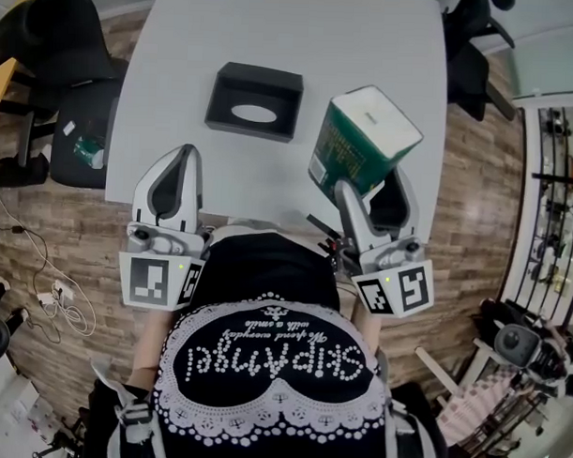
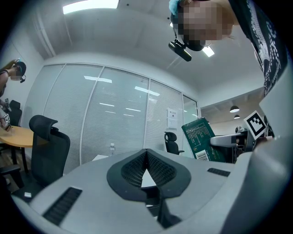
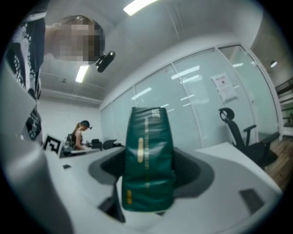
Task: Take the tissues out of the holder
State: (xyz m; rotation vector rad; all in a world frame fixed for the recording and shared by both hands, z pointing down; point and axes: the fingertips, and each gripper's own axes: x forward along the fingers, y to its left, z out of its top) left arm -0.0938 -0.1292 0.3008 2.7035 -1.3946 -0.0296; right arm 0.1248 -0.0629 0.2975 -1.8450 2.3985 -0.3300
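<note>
The green, film-wrapped rectangular tissue pack point(image 1: 365, 142) hangs tilted over the near edge of the pale grey tabletop point(image 1: 180, 41), clear of the black box-shaped holder with its oval slot point(image 1: 226, 88). The right gripper point(image 1: 372, 187) has its jaws clamped across the pack's lower end. The left gripper point(image 1: 179, 165) has its jaws together on nothing. The pack looks light, soft and squashy, with slick film, so a moderate grip across the narrow sides should suit it.
</note>
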